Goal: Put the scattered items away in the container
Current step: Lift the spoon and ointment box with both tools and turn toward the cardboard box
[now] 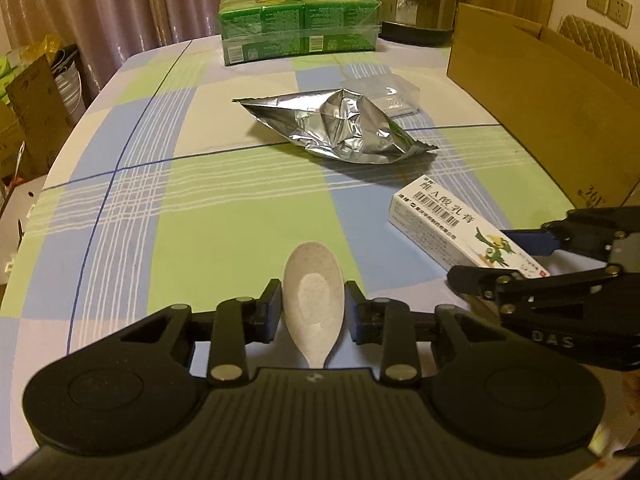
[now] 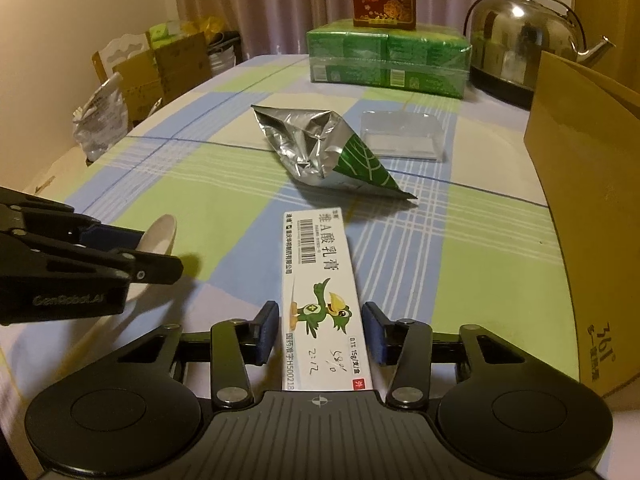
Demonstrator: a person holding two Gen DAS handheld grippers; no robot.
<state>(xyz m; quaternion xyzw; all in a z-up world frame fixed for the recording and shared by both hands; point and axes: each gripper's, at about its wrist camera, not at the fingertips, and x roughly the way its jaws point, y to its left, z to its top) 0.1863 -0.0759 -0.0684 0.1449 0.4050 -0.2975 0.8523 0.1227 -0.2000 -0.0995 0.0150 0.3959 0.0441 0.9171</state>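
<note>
I angle both grippers down over the near table (image 1: 132, 216); left gripper (image 1: 313, 306) clamps the white spoon (image 1: 314, 300); right gripper (image 2: 324, 330) clamps the ointment box (image 2: 320, 280); cardboard box (image 2: 592, 200) stands far right.

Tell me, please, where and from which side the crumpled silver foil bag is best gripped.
Probably the flat sealed corner near the green leaf print of the foil bag, approached from the near right side: that edge is thin and lies clear of the plastic tray.

We're riding both wrist cameras, low and close over the table (image 1: 168, 216), angled down and facing the curtains (image 2: 260, 4); both share the foil bag (image 1: 336, 124) and kettle (image 2: 524, 36).
</note>
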